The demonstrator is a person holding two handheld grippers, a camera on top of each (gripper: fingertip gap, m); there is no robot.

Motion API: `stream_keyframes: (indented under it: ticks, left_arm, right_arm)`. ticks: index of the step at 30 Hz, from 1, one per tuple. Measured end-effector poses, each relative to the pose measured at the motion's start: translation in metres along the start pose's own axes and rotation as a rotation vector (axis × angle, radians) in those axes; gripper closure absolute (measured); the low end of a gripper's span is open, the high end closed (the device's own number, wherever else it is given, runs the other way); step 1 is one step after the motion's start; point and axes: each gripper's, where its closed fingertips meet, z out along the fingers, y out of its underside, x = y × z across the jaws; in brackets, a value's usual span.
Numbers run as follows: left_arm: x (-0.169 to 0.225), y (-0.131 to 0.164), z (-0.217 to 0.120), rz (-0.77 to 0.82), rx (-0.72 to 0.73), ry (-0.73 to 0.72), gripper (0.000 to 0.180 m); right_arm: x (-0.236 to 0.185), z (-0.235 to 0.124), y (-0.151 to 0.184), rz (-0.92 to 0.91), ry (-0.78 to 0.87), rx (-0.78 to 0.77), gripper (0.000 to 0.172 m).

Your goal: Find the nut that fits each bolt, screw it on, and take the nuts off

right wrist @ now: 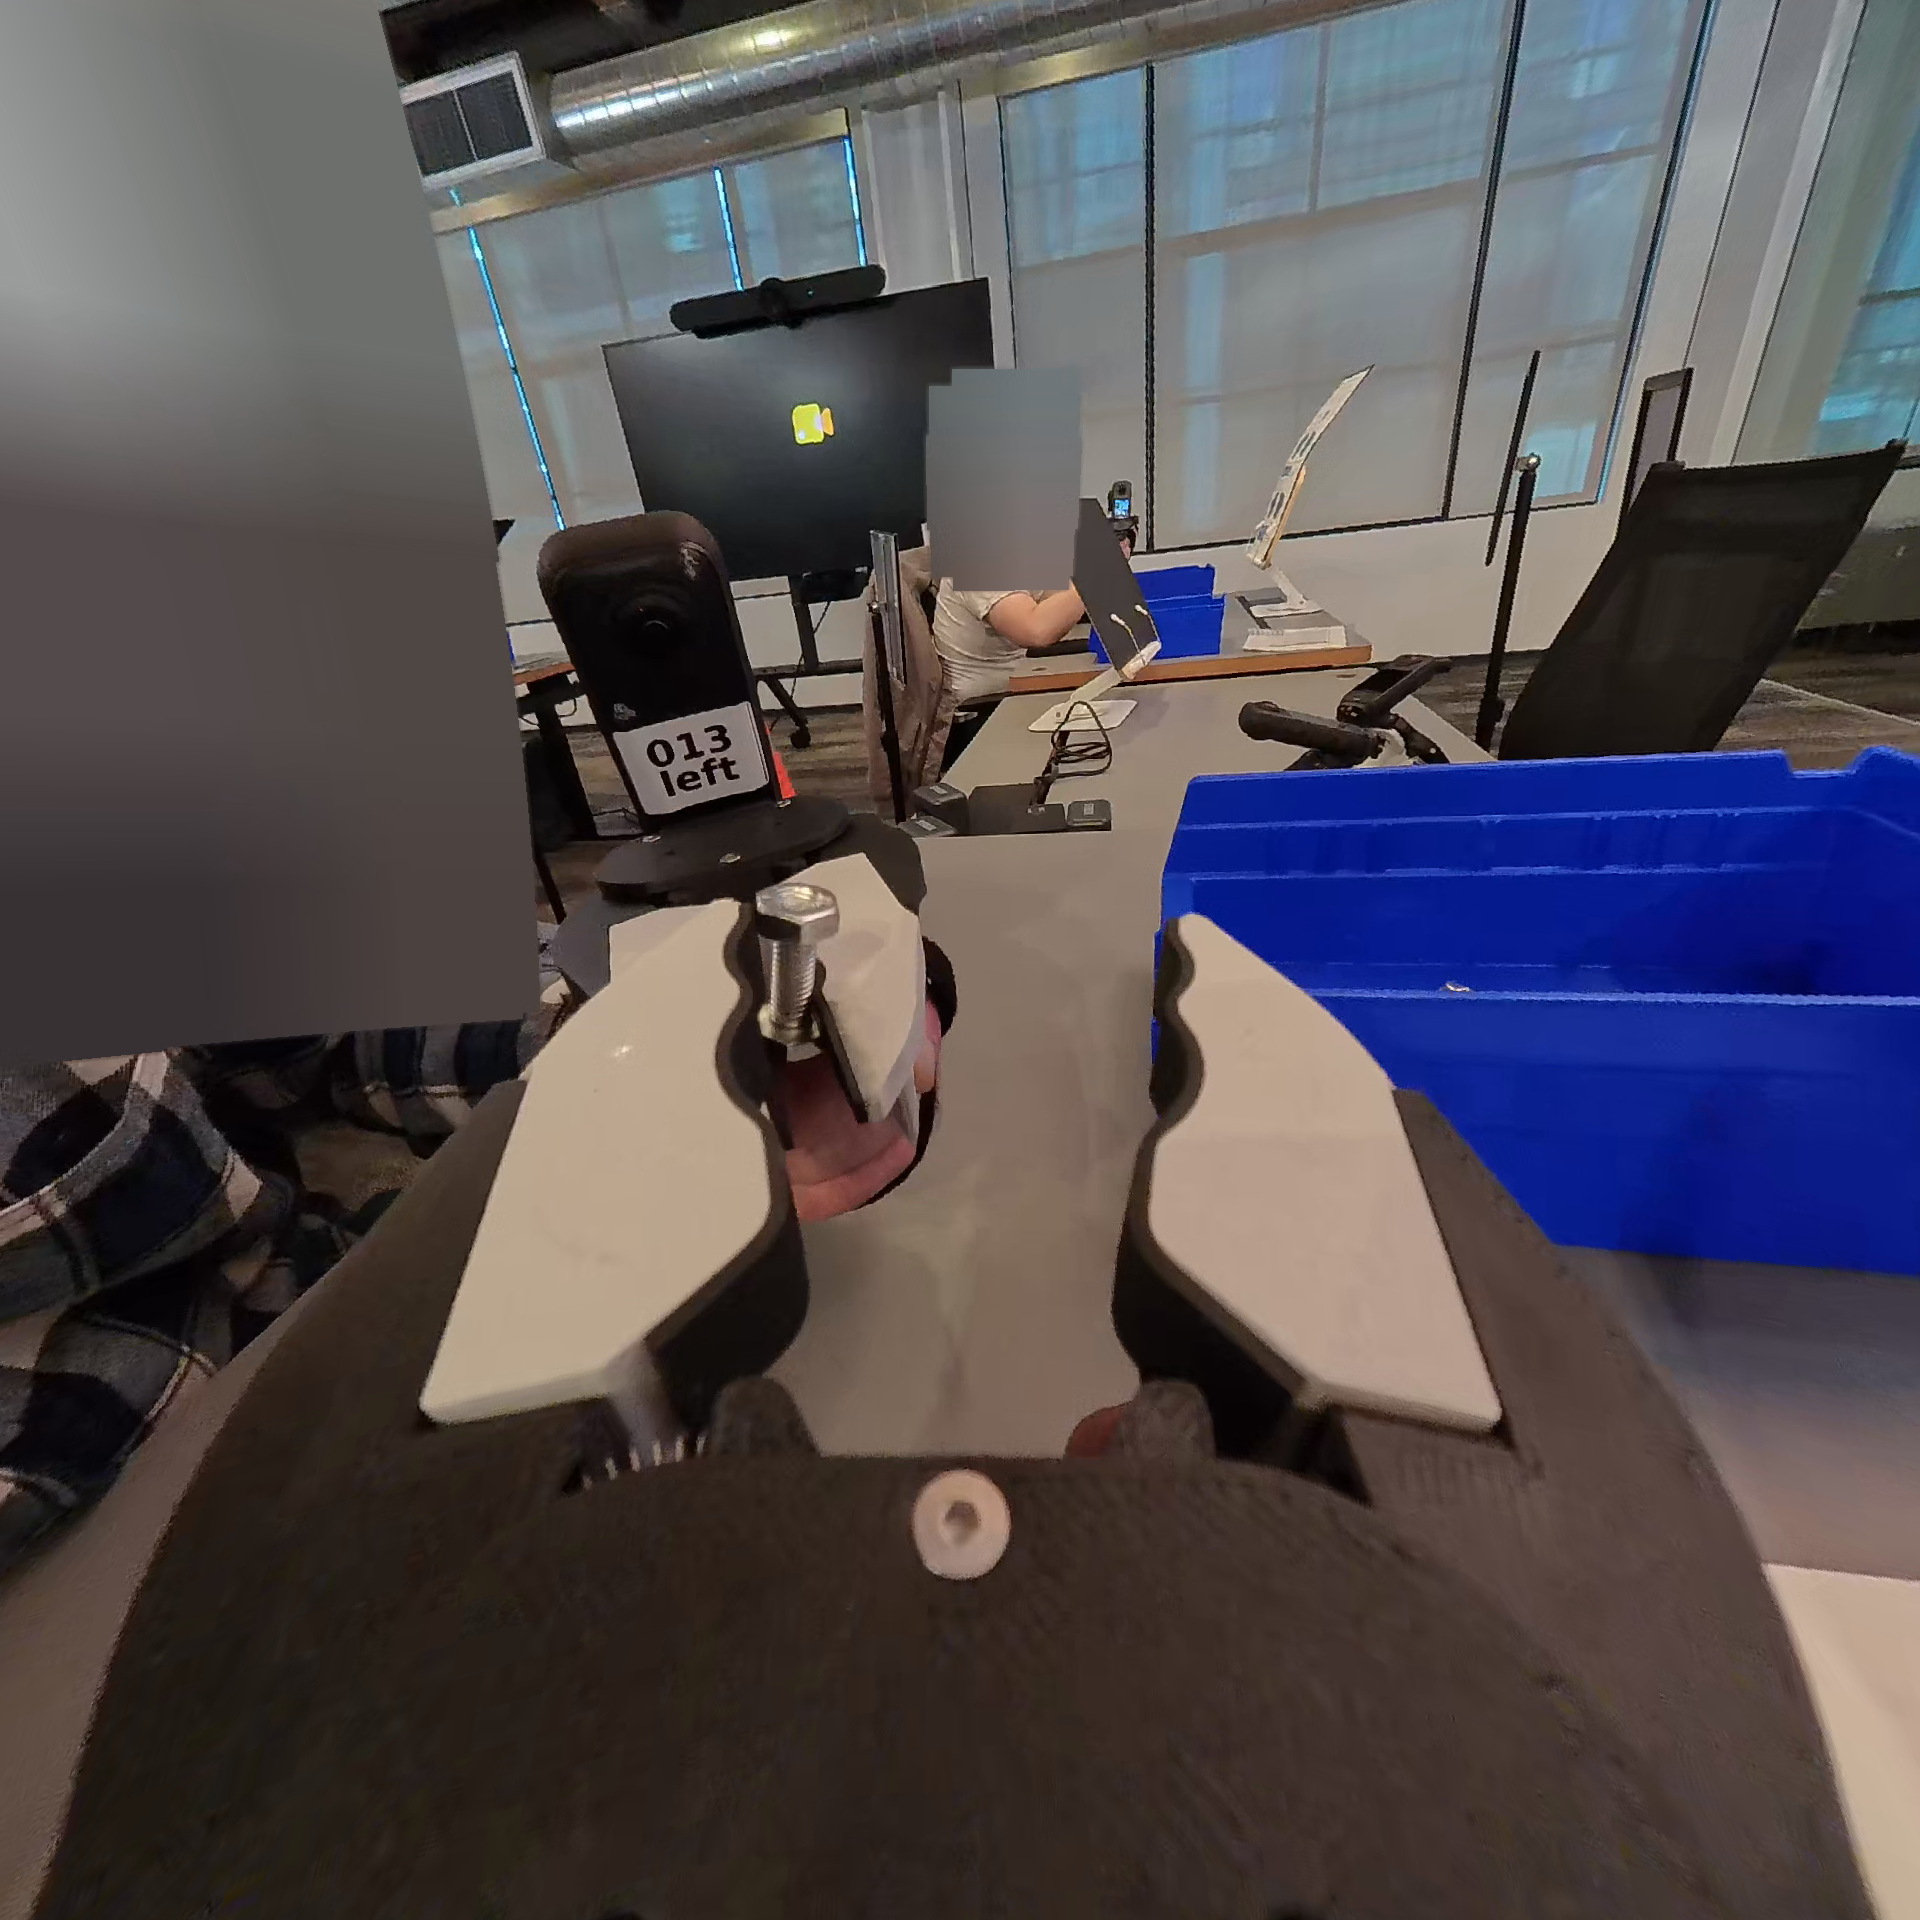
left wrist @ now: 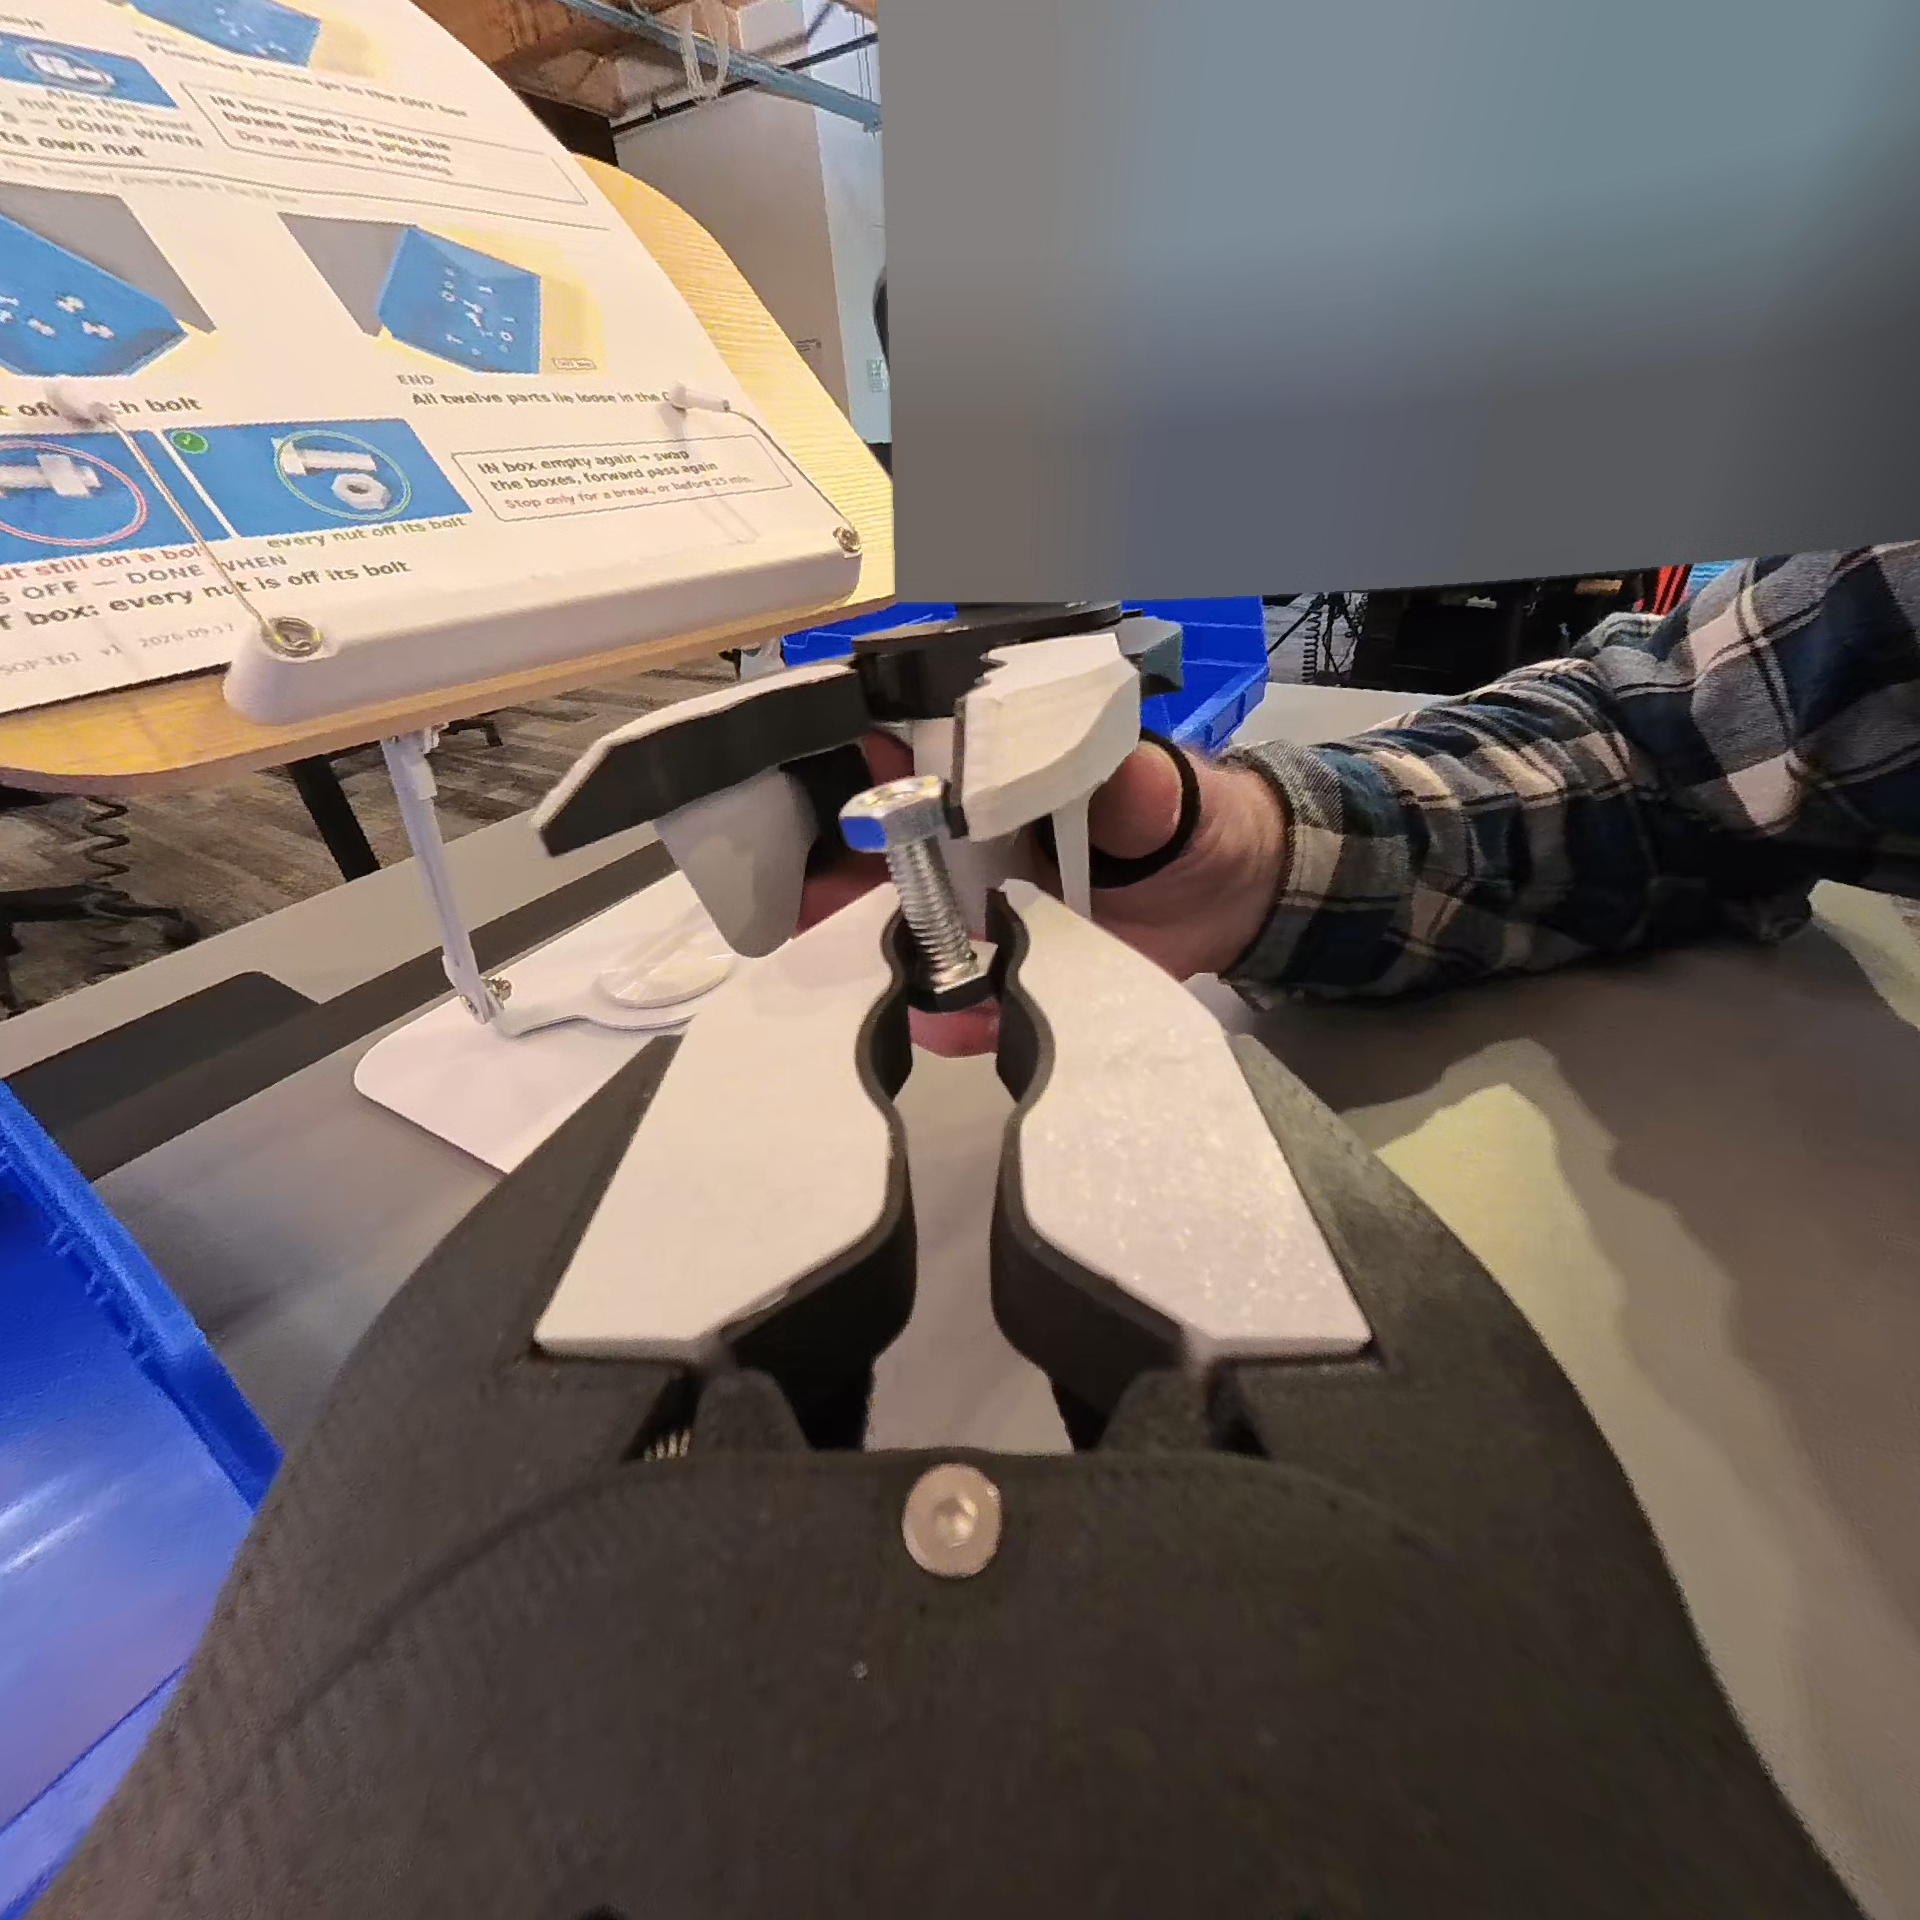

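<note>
A silver hex bolt (left wrist: 925, 894) stands nearly upright, head up, with a nut (left wrist: 961, 975) on the low end of its thread. My left gripper (left wrist: 951, 940) is shut on the nut and holds both above the grey table (left wrist: 1558, 1143). In the right wrist view the bolt (right wrist: 792, 977) and the left gripper (right wrist: 795, 1034) show at the left. My right gripper (right wrist: 956, 935) is wide open. The bolt head (right wrist: 796, 914) sits just inside its left finger (right wrist: 644, 1091). In the left wrist view the right gripper (left wrist: 758, 826) is behind the bolt, with one white finger (left wrist: 1039, 738) against the head.
One blue bin (right wrist: 1558, 1039) stands to the right of my right gripper, another (left wrist: 94, 1403) at the left. An instruction board on a white stand (left wrist: 416, 364) is behind and left. A hand and plaid sleeve (left wrist: 1558, 790) hold the right gripper. Left tips to right tips: about 4 cm.
</note>
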Motion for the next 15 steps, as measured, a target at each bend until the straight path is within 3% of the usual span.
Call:
stream_keyframes:
  ticks: [7, 15]
  left_arm:
    - [-0.007, -0.002, -0.005, 0.004, 0.009, -0.021, 0.169]
    - [-0.007, 0.004, -0.002, 0.034, -0.029, -0.033, 0.169]
  right_arm:
    - [0.024, -0.013, 0.002, 0.066, 0.059, 0.009, 0.103]
    - [-0.001, -0.002, -0.002, 0.027, -0.028, 0.013, 0.103]
